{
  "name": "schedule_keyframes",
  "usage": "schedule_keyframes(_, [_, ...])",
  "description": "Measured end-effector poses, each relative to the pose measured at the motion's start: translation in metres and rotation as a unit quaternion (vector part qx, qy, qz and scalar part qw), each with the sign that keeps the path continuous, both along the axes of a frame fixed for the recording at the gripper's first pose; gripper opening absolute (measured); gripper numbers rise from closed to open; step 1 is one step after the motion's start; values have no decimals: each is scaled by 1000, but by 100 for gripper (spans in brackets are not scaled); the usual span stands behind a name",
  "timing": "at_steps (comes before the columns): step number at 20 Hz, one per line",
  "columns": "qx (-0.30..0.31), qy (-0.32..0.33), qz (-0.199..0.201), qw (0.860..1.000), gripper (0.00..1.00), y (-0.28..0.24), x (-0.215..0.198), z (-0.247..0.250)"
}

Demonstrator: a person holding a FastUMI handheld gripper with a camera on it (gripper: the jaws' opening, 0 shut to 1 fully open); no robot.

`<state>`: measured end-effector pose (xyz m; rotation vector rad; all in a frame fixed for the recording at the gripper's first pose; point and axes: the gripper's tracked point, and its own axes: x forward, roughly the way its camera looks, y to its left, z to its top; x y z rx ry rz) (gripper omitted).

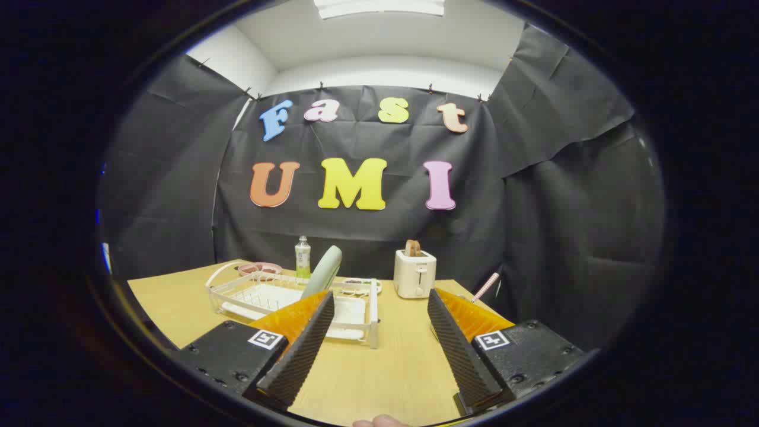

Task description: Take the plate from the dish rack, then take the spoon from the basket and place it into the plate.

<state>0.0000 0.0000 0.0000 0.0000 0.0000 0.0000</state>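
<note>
So, gripper (379,302) spread wide with nothing held, I should go far-left to the upright plate (323,271) in the dish rack (372,314) and pinch its rim squarely.

A pale green plate (323,271) stands on edge in the white dish rack (284,296). The rack sits toward the tabletop's far left corner.

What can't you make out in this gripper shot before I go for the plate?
- Spoon and basket: too small to pick out, beyond the dish rack.
- Plate: lower edge hidden by the left finger of the open gripper.
- Pink dish: partly behind the rack.
</note>
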Motion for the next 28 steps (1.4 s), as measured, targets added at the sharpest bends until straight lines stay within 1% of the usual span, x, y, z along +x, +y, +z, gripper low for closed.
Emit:
schedule_keyframes(5, [-5, -8, 7, 1000, 100, 3, -1, 4])
schedule_keyframes(16, [-1, 12, 26, 1000, 100, 9, 2, 0])
schedule_keyframes(21, [15, 22, 14, 1000, 100, -1, 7, 4])
schedule_keyframes(25, [24, 30, 24, 999, 100, -4, 16, 31])
schedule_keyframes(28, [23, 36, 32, 999, 100, -8, 32, 55])
